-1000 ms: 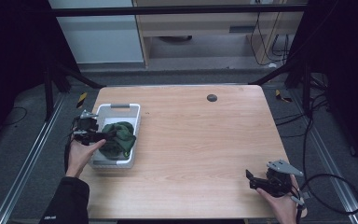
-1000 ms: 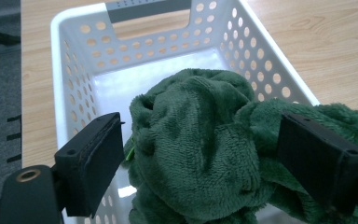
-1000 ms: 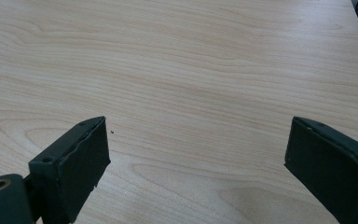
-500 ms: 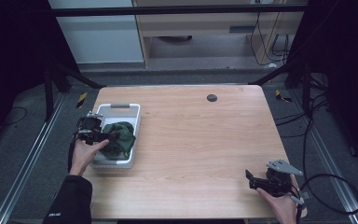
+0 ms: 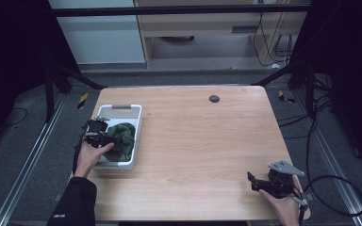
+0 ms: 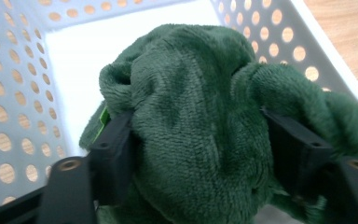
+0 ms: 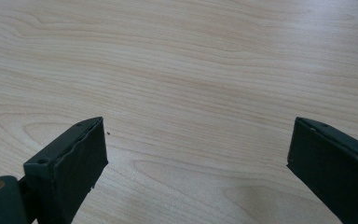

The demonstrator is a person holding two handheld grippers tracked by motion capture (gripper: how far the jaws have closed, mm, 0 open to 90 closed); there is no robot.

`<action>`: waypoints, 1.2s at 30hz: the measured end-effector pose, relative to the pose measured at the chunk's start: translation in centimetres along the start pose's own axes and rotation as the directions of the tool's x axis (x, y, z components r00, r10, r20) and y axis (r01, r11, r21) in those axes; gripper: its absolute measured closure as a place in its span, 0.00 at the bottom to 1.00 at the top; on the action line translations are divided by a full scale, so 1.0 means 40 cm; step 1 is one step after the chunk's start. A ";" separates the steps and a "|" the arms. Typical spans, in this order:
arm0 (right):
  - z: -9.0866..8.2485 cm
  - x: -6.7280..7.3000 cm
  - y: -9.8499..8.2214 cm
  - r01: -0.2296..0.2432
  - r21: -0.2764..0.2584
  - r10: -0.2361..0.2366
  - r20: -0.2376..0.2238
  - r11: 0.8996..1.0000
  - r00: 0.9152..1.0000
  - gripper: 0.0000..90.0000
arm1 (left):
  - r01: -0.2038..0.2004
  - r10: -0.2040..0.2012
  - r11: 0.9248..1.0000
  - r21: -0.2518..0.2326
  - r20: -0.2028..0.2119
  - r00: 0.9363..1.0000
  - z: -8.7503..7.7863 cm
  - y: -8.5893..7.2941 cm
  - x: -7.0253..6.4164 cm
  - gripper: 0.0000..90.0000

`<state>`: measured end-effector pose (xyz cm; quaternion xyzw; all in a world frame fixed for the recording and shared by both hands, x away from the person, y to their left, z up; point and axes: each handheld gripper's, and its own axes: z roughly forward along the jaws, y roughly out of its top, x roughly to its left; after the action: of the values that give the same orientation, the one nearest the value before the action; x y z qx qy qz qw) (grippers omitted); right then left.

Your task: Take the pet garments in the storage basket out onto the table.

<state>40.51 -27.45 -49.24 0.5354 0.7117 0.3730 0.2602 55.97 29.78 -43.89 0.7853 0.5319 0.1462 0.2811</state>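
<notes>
I'm closing my left gripper [image 6: 200, 154] around the green cloth [image 6: 200, 116] bunched directly ahead in the basket [image 5: 133, 123], probably gripping it; my right gripper [image 7: 196, 158] is idling wide at the table's [image 5: 207, 136] near right corner.

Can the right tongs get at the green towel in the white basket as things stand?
Probably not without a long reach: the right tongs rest open at the table's near right corner, while the green towel sits in the white basket far left, between the left tongs.
</notes>
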 end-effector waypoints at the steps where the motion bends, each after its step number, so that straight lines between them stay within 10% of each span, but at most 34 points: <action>1: 0.000 -0.001 0.000 0.005 -0.002 -0.005 0.003 1.000 1.000 0.05 | 0.001 -0.001 1.000 0.003 -0.003 1.000 0.003 -0.002 -0.002 0.39; 14: -0.004 -0.005 0.001 -0.007 -0.005 0.007 0.003 1.000 1.000 0.05 | 0.033 -0.036 0.998 0.056 0.042 0.999 0.011 -0.013 0.003 0.78; 36: -0.007 -0.005 0.002 -0.002 -0.015 0.002 0.008 1.000 1.000 0.05 | 0.001 -0.001 0.994 -0.106 0.003 1.000 -0.133 0.006 -0.008 0.83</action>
<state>40.38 -27.70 -49.02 0.5357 0.7072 0.3765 0.2666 53.22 30.95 -39.46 0.7692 0.5235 0.1729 0.3231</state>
